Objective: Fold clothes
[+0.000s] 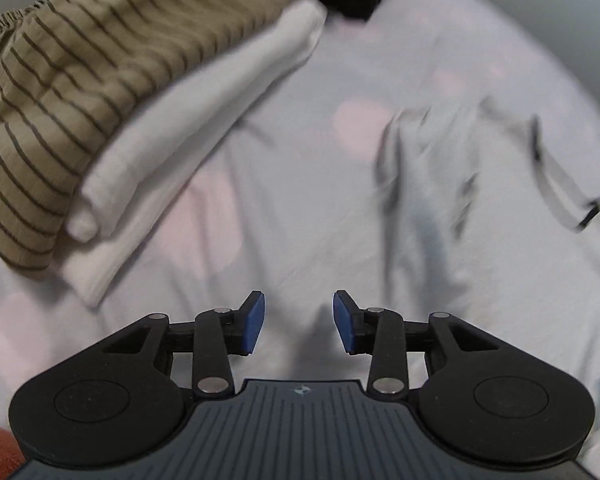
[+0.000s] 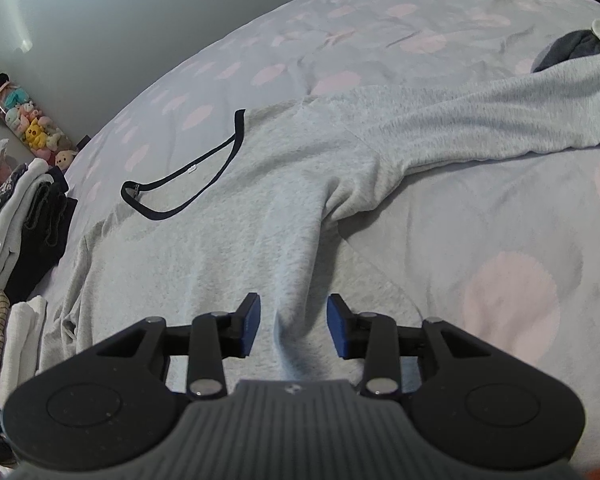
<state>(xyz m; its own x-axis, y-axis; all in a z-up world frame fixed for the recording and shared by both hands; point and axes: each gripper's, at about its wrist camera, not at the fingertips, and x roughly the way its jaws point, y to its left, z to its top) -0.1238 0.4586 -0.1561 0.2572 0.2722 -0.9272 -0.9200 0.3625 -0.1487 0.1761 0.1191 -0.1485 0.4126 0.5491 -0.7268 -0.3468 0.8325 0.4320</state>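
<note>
A light grey long-sleeved top (image 2: 260,208) with a black neck trim (image 2: 188,184) lies spread on the bed. One sleeve (image 2: 480,120) stretches to the far right. My right gripper (image 2: 294,326) is open just above the top's body, a raised fold of grey cloth between its blue pads (image 2: 250,326). In the left wrist view the same top (image 1: 440,184) shows blurred at the right, with its black trim (image 1: 560,184). My left gripper (image 1: 299,322) is open over the sheet, nothing between its fingers.
A stack of folded clothes sits to the left: a tan striped garment (image 1: 80,80) on white folded cloth (image 1: 188,140), dark clothes (image 2: 40,232) further along. The dotted bedsheet (image 2: 512,300) extends right. A jar of plush toys (image 2: 32,128) stands by the wall.
</note>
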